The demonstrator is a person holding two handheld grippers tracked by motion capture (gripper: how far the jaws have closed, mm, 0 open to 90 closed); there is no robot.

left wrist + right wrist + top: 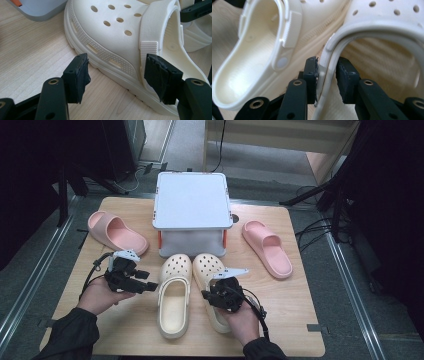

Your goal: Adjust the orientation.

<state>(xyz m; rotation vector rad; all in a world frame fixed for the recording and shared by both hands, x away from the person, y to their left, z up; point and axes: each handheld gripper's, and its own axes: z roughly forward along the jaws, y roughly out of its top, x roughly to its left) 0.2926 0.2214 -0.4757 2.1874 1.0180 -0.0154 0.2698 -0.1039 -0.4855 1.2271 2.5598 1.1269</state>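
Observation:
Two cream clogs lie side by side, toes toward the box. My left gripper [147, 281] is open just left of the left clog [174, 302]. In the left gripper view its pads [77, 77] stand wide apart, and the left clog's [112, 37] side and strap hinge lie between and ahead of them; neither pad touches it. My right gripper [210, 292] is shut on the inner rim of the right clog [207, 267]. In the right gripper view the pads [310, 73] pinch that thin rim [328, 65] of the right clog, and the left clog [252, 62] lies to the left.
A grey box with a white lid [192, 200] stands at the back centre of the wooden table [300, 320]. One pink slide [117, 232] lies at the left, another pink slide [267, 247] at the right. Dark stands and cables surround the table.

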